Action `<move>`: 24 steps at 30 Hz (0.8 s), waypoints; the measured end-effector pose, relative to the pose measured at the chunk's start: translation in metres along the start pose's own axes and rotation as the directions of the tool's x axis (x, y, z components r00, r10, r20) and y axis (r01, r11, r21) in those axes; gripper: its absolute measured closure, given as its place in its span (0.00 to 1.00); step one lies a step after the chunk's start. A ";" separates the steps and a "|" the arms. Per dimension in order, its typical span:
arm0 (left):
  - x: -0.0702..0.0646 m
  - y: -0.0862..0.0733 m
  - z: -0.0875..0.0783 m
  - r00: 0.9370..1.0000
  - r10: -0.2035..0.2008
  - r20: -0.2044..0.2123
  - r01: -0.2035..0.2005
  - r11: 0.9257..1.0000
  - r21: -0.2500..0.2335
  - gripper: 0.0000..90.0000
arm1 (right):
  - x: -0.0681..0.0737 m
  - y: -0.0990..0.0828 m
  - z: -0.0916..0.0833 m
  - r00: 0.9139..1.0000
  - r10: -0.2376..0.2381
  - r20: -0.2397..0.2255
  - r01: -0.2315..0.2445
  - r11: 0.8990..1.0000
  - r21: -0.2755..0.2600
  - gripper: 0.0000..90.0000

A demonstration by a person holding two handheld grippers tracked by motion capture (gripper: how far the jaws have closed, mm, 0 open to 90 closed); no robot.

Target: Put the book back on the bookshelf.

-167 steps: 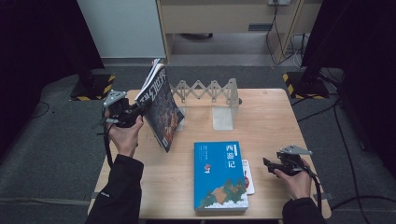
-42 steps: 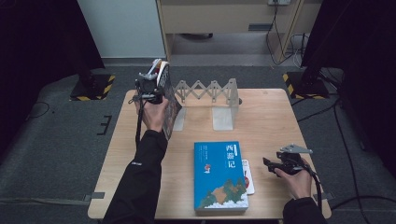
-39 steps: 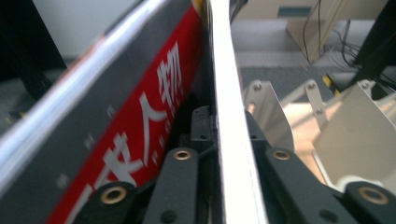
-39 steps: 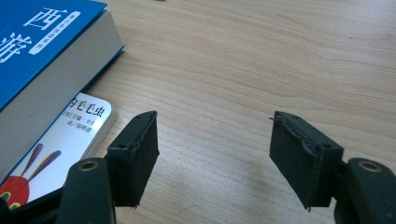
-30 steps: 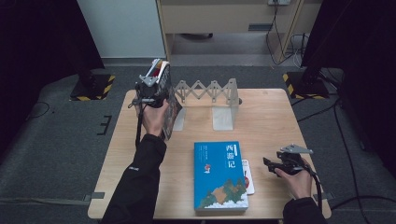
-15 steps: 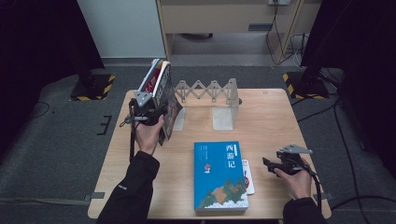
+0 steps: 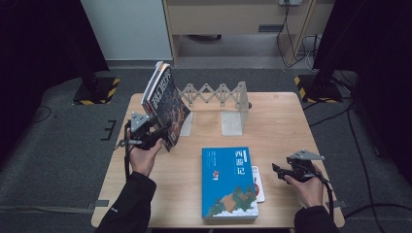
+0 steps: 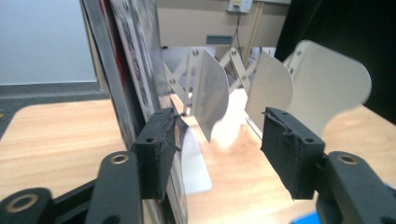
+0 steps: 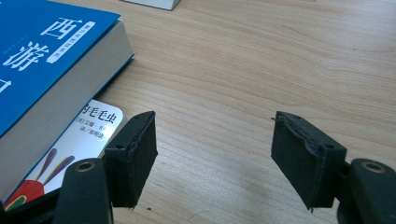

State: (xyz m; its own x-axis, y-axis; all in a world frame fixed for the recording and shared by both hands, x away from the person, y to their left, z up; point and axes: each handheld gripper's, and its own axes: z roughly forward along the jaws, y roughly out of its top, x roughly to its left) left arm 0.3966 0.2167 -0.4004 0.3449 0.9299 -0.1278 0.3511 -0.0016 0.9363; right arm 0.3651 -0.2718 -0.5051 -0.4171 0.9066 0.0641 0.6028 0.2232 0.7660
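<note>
Left gripper [image 7: 163, 132], jaws just widened beside the leaning books [image 7: 163, 99], freed them against the rack [image 7: 214, 94]; right gripper [image 7: 278, 171] rested apart, empty.

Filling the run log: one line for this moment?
left gripper: jaws just opened, nothing between, beside leaning books | right gripper: open, above table | blue book: flat | expanding book rack: upright
</note>
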 end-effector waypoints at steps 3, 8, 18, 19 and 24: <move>0.000 -0.011 -0.005 0.999 -0.011 0.036 0.011 1.000 0.012 0.44 | 0.002 0.001 -0.001 1.000 0.001 -0.004 -0.001 1.000 -0.003 0.34; -0.005 -0.031 -0.012 0.993 -0.040 0.107 0.035 0.998 0.047 0.39 | 0.005 0.003 -0.004 1.000 -0.006 -0.016 0.006 1.000 -0.020 0.33; -0.016 -0.064 -0.008 0.983 -0.037 0.178 0.017 0.994 0.109 0.36 | 0.013 0.008 -0.007 0.999 -0.004 -0.036 0.003 0.999 -0.038 0.32; -0.018 -0.068 -0.007 0.982 -0.036 0.187 0.014 0.993 0.121 0.35 | 0.014 0.009 -0.007 0.999 -0.009 -0.040 0.007 0.999 -0.041 0.32; -0.025 -0.079 -0.001 0.975 -0.023 0.222 -0.013 0.988 0.157 0.33 | 0.020 0.012 -0.008 0.998 -0.015 -0.068 0.011 0.998 -0.060 0.31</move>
State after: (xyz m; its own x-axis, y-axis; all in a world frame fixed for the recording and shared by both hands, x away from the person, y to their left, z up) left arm 0.3595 0.1935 -0.4706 0.5214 0.8250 -0.2182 0.4789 -0.0713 0.8750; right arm 0.3586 -0.2536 -0.4899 -0.4712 0.8769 0.0956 0.5561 0.2112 0.8038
